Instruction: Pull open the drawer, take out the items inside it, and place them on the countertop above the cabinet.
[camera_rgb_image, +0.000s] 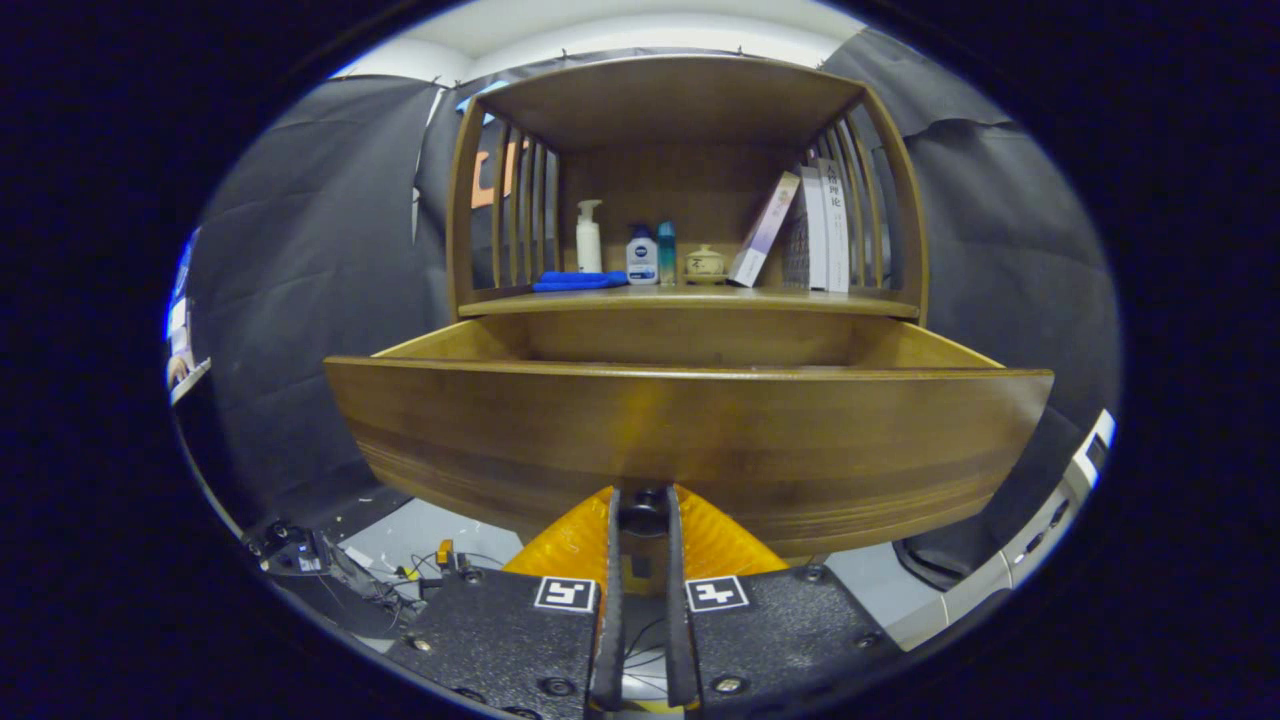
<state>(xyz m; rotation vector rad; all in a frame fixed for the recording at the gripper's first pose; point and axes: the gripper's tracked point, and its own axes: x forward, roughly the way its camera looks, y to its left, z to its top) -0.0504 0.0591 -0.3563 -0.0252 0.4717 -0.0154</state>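
The drawer (690, 440) stood pulled well out of the cabinet (690, 180), its wooden front close ahead of the camera. The gripper (643, 510) was clenched on a small dark knob (643, 518) at the lower middle of that front, the two orange fingers (570, 540) drawn nearly together around it. The opening step thus appeared done or almost done; emptying the drawer was judged still to come, though the front panel hid the drawer's floor, so its contents could not be told. On the countertop (690, 298) above, from left to right, lay a blue cloth (578, 281), a white pump bottle (588, 236), two smaller bottles (642, 256), a small pot (705, 263) and several books (815, 225). Black cloth walled the booth on both sides; cables (420, 575) lay on the pale floor at near left.
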